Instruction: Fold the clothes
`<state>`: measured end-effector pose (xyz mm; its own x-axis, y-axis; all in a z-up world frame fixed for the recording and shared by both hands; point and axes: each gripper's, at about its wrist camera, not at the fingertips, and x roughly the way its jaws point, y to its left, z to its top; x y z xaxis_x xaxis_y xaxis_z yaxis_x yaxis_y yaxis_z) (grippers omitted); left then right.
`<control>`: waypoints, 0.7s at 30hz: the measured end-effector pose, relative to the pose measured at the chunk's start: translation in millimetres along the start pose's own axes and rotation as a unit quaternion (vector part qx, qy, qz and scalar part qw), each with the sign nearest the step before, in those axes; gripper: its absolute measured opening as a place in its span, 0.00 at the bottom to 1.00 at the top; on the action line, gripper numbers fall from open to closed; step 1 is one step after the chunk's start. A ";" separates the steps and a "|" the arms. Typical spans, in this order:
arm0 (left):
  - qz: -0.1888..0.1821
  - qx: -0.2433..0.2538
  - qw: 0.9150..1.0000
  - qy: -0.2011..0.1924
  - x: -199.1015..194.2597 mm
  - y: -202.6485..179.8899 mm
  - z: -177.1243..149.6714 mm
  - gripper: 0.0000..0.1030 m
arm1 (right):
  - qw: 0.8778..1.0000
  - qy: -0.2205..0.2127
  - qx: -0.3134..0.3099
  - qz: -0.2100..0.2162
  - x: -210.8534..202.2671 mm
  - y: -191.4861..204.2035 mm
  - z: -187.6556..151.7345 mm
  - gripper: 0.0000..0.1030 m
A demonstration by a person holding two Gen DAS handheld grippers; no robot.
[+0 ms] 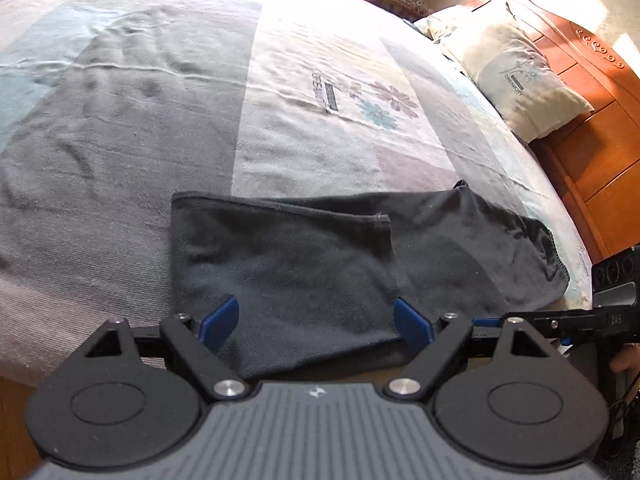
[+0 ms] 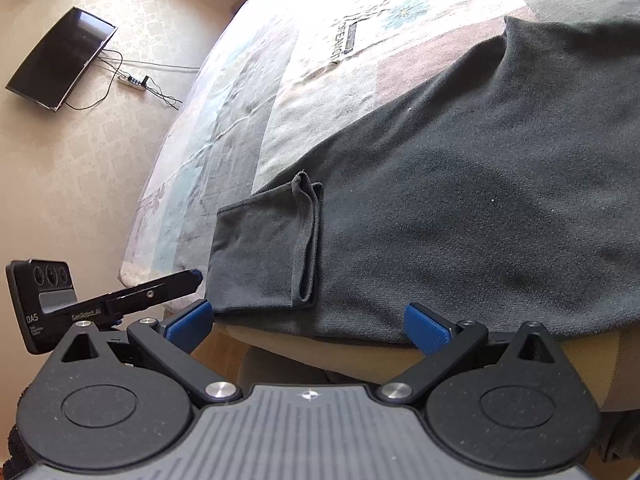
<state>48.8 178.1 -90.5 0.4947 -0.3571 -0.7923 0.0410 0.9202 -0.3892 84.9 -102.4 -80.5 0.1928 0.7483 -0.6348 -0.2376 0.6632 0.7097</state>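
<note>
A dark grey garment (image 1: 288, 264) lies folded near the front edge of the bed, one layer with a hemmed edge doubled over the rest. My left gripper (image 1: 316, 322) hangs just above its near edge, blue pads (image 1: 222, 320) wide apart and nothing pinched. In the right wrist view the same garment (image 2: 460, 184) spreads across the bed, its folded end (image 2: 264, 248) at the left. My right gripper (image 2: 308, 326) stands open at the garment's near edge over the mattress side, gripping nothing. Each gripper shows in the other's view: the right gripper (image 1: 612, 280), the left gripper (image 2: 40, 300).
The bed cover (image 1: 312, 92) is patchwork grey, white and pale blue with printed flowers. A cream pillow (image 1: 516, 76) leans on a wooden headboard (image 1: 592, 152) at the right. Beyond the bed a dark flat screen (image 2: 60, 60) and a power strip (image 2: 132, 80) with cables are seen.
</note>
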 end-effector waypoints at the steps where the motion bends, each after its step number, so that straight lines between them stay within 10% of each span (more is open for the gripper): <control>1: 0.005 -0.001 1.000 0.014 8.5 1.3 -2.3 0.82 | 1.000 0.002 -0.004 -0.002 0.5 1.3 -1.1 1.00; 9: 0.083 0.095 0.990 -0.056 -29.5 -19.3 -21.3 0.83 | 1.000 -0.017 -0.014 -0.008 -8.4 -1.6 0.1 1.00; 14: 0.262 0.241 0.933 -0.054 -14.9 -37.0 -50.2 0.83 | 1.000 -0.011 -0.019 -0.005 -5.8 1.1 -1.5 1.00; 21: 0.293 0.325 0.899 -0.024 6.8 -42.4 -58.7 0.83 | 1.000 -0.015 -0.011 -0.012 -7.4 -0.5 -1.0 1.00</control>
<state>-0.5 127.3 -106.9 0.6328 0.2116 -0.7448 0.2532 0.8525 0.4573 82.6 -108.3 -76.5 0.2276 0.7327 -0.6414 -0.2530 0.6806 0.6876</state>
